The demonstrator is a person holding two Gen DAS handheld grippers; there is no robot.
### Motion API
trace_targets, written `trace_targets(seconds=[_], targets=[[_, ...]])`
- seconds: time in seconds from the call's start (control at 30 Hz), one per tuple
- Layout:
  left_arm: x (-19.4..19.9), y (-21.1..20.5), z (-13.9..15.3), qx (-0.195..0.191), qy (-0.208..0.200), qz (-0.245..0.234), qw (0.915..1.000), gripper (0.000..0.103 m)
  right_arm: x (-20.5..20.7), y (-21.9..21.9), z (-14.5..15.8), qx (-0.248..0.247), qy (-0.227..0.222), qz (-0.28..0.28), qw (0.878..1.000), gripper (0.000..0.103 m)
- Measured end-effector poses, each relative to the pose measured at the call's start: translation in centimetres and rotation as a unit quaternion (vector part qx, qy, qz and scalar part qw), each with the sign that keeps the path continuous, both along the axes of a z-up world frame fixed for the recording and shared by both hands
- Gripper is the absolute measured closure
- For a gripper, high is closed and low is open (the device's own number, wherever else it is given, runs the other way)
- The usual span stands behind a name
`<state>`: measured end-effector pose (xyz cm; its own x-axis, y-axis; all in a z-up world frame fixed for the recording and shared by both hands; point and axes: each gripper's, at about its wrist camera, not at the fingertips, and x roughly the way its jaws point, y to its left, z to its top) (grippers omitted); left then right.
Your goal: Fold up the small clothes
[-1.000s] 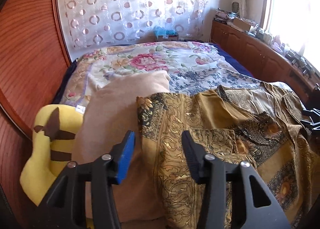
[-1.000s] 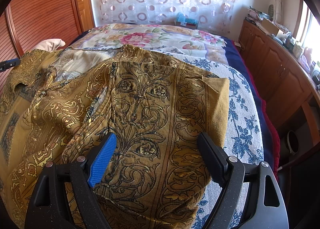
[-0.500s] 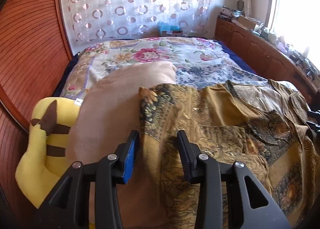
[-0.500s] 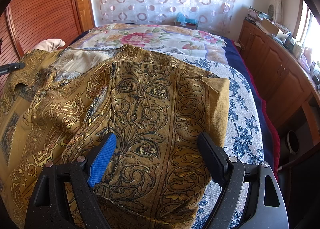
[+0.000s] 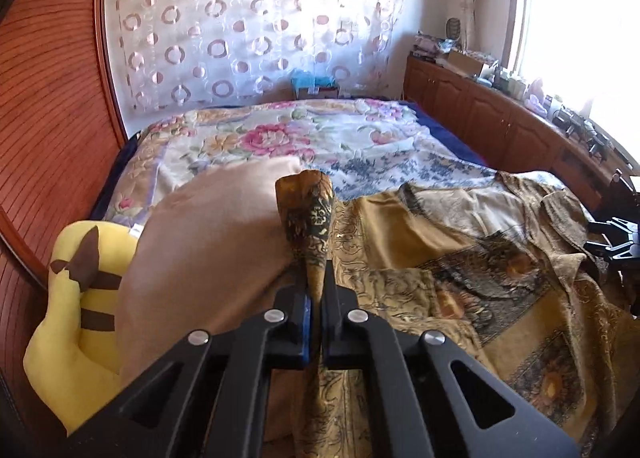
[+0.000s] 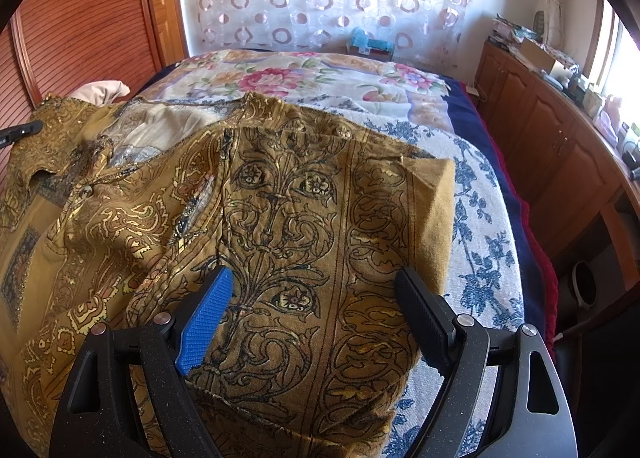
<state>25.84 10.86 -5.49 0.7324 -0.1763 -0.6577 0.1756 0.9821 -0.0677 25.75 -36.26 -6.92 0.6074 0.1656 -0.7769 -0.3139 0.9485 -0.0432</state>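
Sunlight comes through a dotted curtain [image 5: 256, 30] onto a big bed [image 5: 280, 138] with a flowery cover. On the bed lies a golden shirt [image 6: 280, 218] with dark, curly patterns, flowers and shiny gold lines. It is spread out but still bumpy and wrinkled, and one part is already folded over near the bed's right side. A tan pillow [image 5: 208, 242] and a yellow plush toy [image 5: 76, 298] sit just beside it on the left.

The left gripper [image 5: 314, 322] has its jaws pressed together, pinching a bit of the shirt's edge. That bit sticks up like a little cone between the jaws. It is probably held this way so the edge can be lifted and carried over to make a fold.

The right gripper [image 6: 316, 310] has its jaws spread wide, with the folded cloth lying under and between them, but they do not squeeze it. It looks ready to grab the other side, so both sides can go up together. The folding seems only just begun.
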Motion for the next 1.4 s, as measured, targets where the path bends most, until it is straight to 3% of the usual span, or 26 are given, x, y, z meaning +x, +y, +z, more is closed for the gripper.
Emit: trace_targets(seconds=[0.17, 0.33, 0.5, 0.6, 0.67, 0.8, 0.87, 0.93, 1.13, 1.4], targets=[[-1.6, -0.9, 1.3, -0.011, -0.027, -0.007, 0.9996, 0.103, 0.0, -2.1, 2.6, 0.023, -0.036, -0.018, 0.999, 0.018], [-2.5, -2.3, 1.7, -0.009, -0.038, -0.021, 0.999, 0.103, 2.7, -4.6, 2.2, 0.023, -0.008, -0.042, 0.999, 0.021], [-2.9, -2.9, 1.7, -0.007, -0.037, -0.028, 0.9989, 0.103, 4.6, -6.9, 0.7, 0.06, 0.027, -0.07, 0.995, 0.027], [-3.0, -3.0, 1.7, -0.006, -0.037, -0.029, 0.9989, 0.103, 5.2, -7.0, 0.6, 0.054, 0.023, -0.069, 0.996, 0.031], [-3.2, -3.0, 1.8, -0.012, -0.041, -0.032, 0.9986, 0.103, 5.6, -6.6, 0.7, 0.049, 0.022, -0.064, 0.996, 0.05], [-3.7, -3.6, 2.2, -0.014, -0.048, -0.035, 0.9981, 0.103, 6.2, -5.7, 0.7, 0.033, 0.02, -0.048, 0.998, 0.07], [-4.2, -3.7, 2.4, -0.018, -0.053, -0.037, 0.9977, 0.103, 6.2, -5.1, 0.8, 0.031, 0.022, -0.036, 0.999, 0.092], [-4.8, -3.9, 2.9, -0.02, -0.06, -0.038, 0.9973, 0.103, 5.9, -4.6, 1.1, 0.036, 0.022, -0.025, 0.999, 0.1], [-8.4, -3.7, 5.1, -0.036, -0.094, -0.037, 0.9943, 0.103, 2.8, -3.8, 4.2, 0.058, -0.04, -0.015, 0.997, 0.102], [-14.9, -2.6, 7.2, -0.032, -0.126, -0.024, 0.9912, 0.103, -4.6, -3.7, 9.9, 0.072, -0.112, 0.009, 0.991, 0.102]])
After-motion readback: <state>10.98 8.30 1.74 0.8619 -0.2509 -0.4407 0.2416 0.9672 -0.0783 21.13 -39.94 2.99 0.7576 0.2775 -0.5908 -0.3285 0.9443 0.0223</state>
